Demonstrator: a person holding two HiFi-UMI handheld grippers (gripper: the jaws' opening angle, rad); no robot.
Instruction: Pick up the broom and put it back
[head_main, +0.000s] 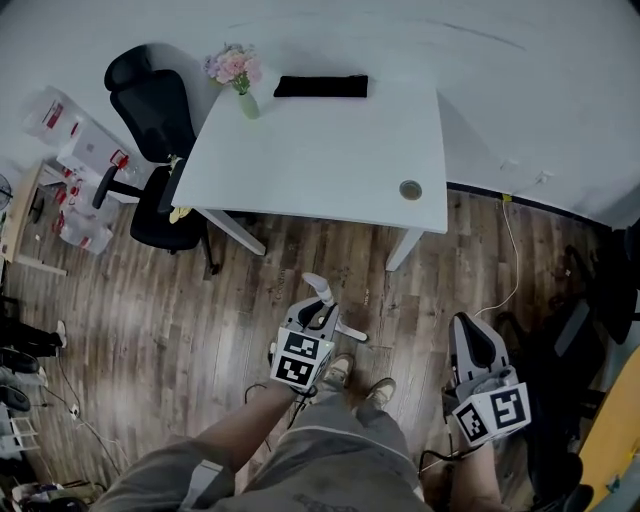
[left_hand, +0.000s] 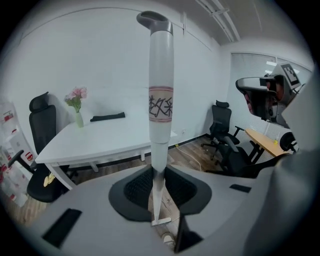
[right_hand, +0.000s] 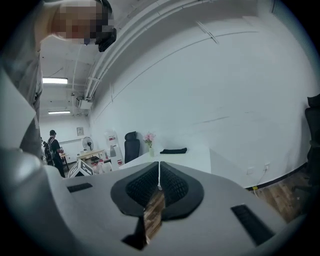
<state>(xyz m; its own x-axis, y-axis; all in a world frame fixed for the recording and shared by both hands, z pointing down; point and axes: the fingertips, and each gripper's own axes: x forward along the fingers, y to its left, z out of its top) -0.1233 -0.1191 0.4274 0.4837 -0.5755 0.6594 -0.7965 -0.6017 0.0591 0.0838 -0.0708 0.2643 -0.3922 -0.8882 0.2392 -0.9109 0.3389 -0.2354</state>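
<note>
Wood-plank flooring (head_main: 150, 300) fills the middle of the head view, with a white table (head_main: 330, 150) above it against a pale wall. On the table's far edge stand a small vase of pink flowers (head_main: 240, 80) and a flat black object (head_main: 320, 86). A black office chair (head_main: 155, 110) sits at the table's left end, in the upper left of the frame.

Low in the centre of the head view, the left gripper (head_main: 318, 318) holds the broom (head_main: 322, 292) just above the person's shoes (head_main: 335, 372). In the left gripper view the broom (left_hand: 161, 75) rises straight up the middle of the frame. It shows as a smooth white tube topped by a grey cap, with a pale band of tape scrawled in black about halfway up. Below the band the tube steps down to a thinner white shaft. That shaft passes between the dark pads of the left gripper (left_hand: 159, 172), which are clamped on it from both sides. The shaft's lower end reaches a small white crosspiece near the floor at the bottom centre. This may be the broom's head seen edge-on, but no bristles can be made out.

At the lower right of the head view, the right gripper (head_main: 470, 335) is well apart from the broom. In the right gripper view the pads of the right gripper (right_hand: 159, 172) are drawn together. Only a hairline slit shows between them, with nothing gripped.
</note>
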